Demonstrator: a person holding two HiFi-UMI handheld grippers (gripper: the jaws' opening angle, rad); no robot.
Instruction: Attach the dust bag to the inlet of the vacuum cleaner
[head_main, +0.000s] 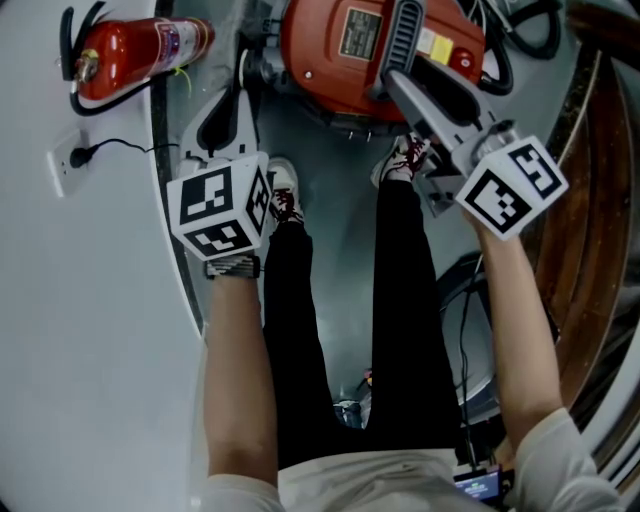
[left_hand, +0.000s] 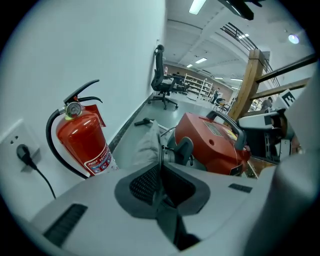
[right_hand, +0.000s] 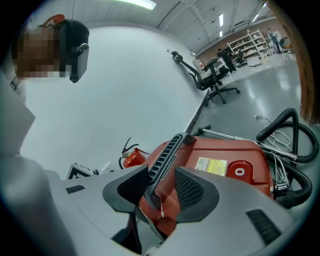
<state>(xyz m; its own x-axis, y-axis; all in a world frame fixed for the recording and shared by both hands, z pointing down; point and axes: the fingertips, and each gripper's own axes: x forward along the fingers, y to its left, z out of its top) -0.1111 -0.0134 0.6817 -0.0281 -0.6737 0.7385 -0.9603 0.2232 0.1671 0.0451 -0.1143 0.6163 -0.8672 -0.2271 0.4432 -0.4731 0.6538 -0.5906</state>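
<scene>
The red vacuum cleaner (head_main: 345, 45) sits on the floor in front of my feet. A grey dust bag (left_hand: 148, 142) stands edge-on between the pads of my left gripper (left_hand: 159, 175), which is shut on its lower edge. The bag's dark rim lies right beside a dark fitting (left_hand: 183, 149) on the vacuum's (left_hand: 212, 145) near end. My left gripper (head_main: 240, 75) reaches in from the left. My right gripper (right_hand: 156, 187) straddles the vacuum's black ribbed handle (right_hand: 165, 157). The handle rests near the left pad, and red body shows between it and the right pad.
A red fire extinguisher (head_main: 135, 50) leans by the white wall, near a socket with a plug (head_main: 75, 155). My legs and shoes (head_main: 285, 200) stand just behind the vacuum. A black hose (right_hand: 287, 127) coils beyond it, and a wooden frame (head_main: 595, 190) runs along the right.
</scene>
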